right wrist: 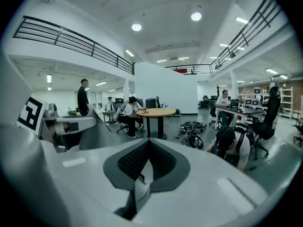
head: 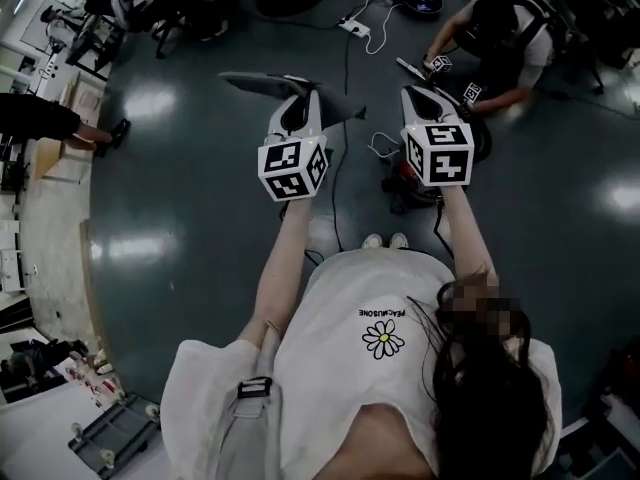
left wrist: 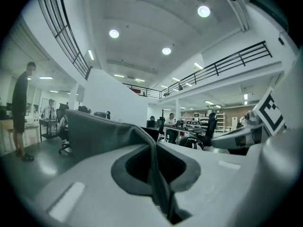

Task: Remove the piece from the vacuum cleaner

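Note:
My left gripper (head: pixel 300 100) is raised in front of me and shut on a flat grey vacuum piece (head: pixel 250 83), which sticks out to the left. In the left gripper view that piece (left wrist: pixel 99 136) runs from between the jaws of the left gripper (left wrist: pixel 154 162) off to the left. My right gripper (head: pixel 425 96) is held level beside it, shut with nothing in it (right wrist: pixel 147 162). The red and black vacuum cleaner (head: pixel 408 176) sits on the dark floor under the right gripper, mostly hidden by its marker cube. The right gripper view shows the grey piece (right wrist: pixel 92 131) at its left.
A cord (head: pixel 345 168) trails across the floor to a power strip (head: pixel 355 26). A person crouches at the back right (head: pixel 500 38); another stands at the left (head: pixel 60 123). A round wooden table (right wrist: pixel 156 112) and a cable pile (right wrist: pixel 191 132) lie ahead.

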### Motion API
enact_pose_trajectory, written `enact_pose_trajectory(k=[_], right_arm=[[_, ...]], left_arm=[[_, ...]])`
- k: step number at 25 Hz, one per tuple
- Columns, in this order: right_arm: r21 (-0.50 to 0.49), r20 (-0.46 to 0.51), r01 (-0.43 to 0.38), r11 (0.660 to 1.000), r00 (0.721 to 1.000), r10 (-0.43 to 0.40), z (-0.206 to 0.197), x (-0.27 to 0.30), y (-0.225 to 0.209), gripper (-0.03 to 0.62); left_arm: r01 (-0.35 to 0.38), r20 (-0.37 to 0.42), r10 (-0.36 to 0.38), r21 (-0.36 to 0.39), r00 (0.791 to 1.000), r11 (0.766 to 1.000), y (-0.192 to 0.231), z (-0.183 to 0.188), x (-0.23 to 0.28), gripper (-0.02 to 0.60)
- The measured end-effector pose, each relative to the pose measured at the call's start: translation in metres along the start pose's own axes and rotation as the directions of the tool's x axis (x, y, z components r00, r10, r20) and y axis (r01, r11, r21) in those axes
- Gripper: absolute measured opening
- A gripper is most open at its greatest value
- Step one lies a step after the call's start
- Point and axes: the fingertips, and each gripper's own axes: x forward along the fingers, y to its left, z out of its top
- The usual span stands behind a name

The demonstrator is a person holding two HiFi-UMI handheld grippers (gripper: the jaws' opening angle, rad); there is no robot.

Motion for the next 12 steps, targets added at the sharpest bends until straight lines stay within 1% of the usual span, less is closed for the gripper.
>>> enact_pose_trajectory(k=[2, 5, 12], right_arm=[[0.000, -0.010, -0.001, 1.000, 1.000, 0.001, -0.007, -0.002, -0.006, 0.023], [0.006, -0.006, 0.009, 1.000, 1.000, -0.009, -0.013, -0.004, -0.013, 0.023], [-0.005, 0.022, -0.003, 1.000, 1.000, 0.003, -0.003, -0.004, -0.010, 0.023]], left_arm=[[0.000, 0.016, 0.000, -0.010, 1.000, 1.000, -0.005, 0.004, 0.004, 0.023], [0.013, 0.024, -0.013, -0.002, 1.000, 1.000, -0.014, 0.004, 0.006, 0.023], [0.038, 0.022, -0.038, 0.011, 0.999, 0.999, -0.027, 0.004, 0.008, 0.023]])
